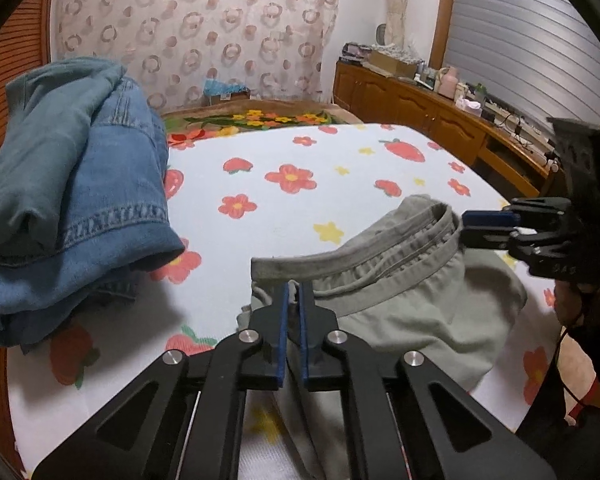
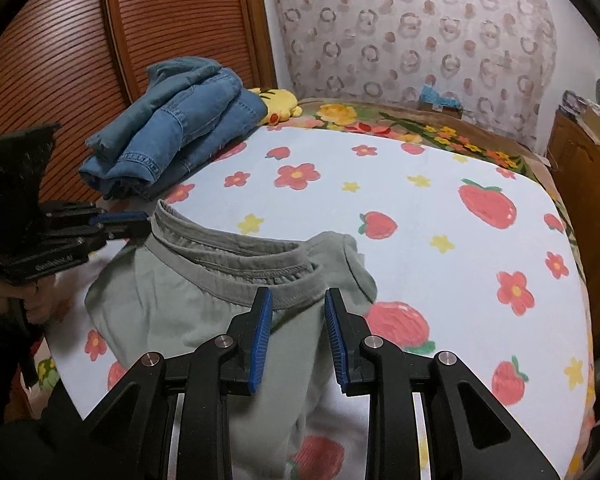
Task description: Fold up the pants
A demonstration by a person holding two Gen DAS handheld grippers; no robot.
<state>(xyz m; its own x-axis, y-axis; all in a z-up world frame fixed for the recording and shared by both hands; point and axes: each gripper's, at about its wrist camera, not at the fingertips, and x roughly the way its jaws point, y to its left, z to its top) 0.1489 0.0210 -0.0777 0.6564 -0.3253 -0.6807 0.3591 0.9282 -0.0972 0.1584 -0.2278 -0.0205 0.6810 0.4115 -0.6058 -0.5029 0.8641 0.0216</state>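
The grey-green pants [image 1: 400,304] are lain on the strawberry-and-flower bedsheet [image 1: 300,160], near its front edge, with the waistband [image 2: 244,276] raised and gaping open. The left gripper [image 1: 293,286] is seen pressed together, its blue pads pinching one end of the waistband, with the fabric caught between the fingertips. The right gripper [image 2: 298,296] is held partly spread at the other end of the waistband; its blue pads [image 2: 260,340] are set on either side of the cloth, and no pinch can be made out.
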